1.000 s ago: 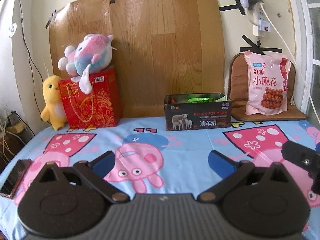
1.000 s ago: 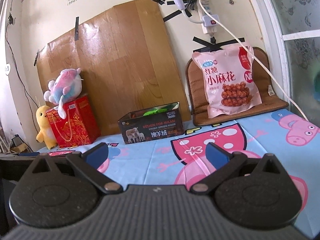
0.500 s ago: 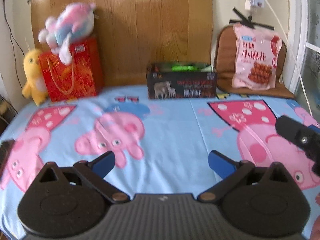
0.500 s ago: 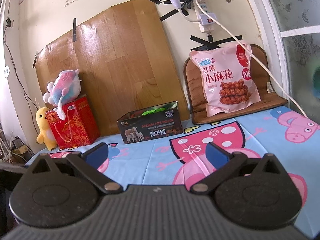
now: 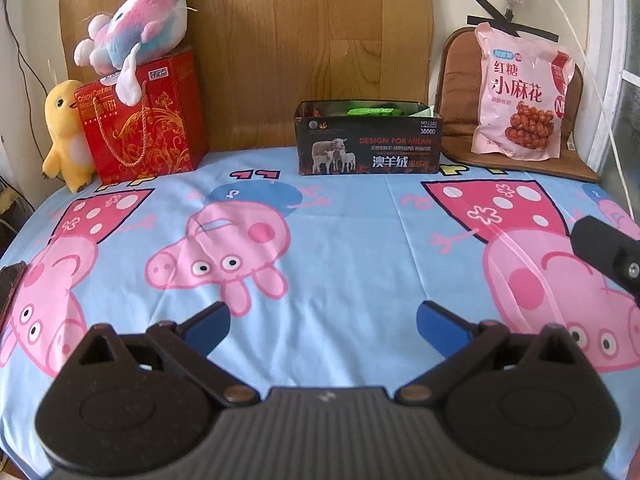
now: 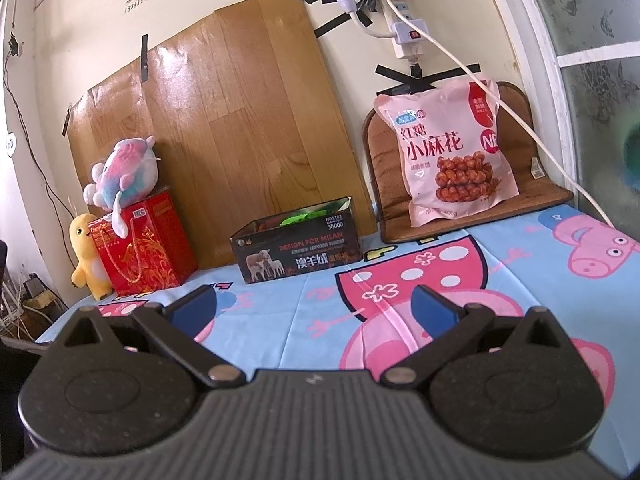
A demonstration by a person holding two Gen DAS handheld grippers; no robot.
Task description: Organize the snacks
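A black open-top box [image 5: 369,142] [image 6: 298,250] printed with sheep stands at the back of the table with green snack packets [image 5: 372,111] inside. A large pink snack bag [image 5: 522,96] [image 6: 454,160] leans upright on a brown cushion at the back right. My left gripper [image 5: 322,328] is open and empty above the cartoon tablecloth, well short of the box. My right gripper [image 6: 314,308] is open and empty, also short of the box; part of it shows at the right edge of the left wrist view [image 5: 604,258].
A red gift bag [image 5: 140,120] with a pastel plush toy [image 5: 134,32] on top and a yellow duck plush [image 5: 64,136] stand at the back left. A phone [image 5: 8,288] lies at the table's left edge. A white cable [image 6: 500,80] hangs along the right wall.
My left gripper has tilted down and drawn a bit closer to the box. My right gripper has barely shifted. Both stay open.
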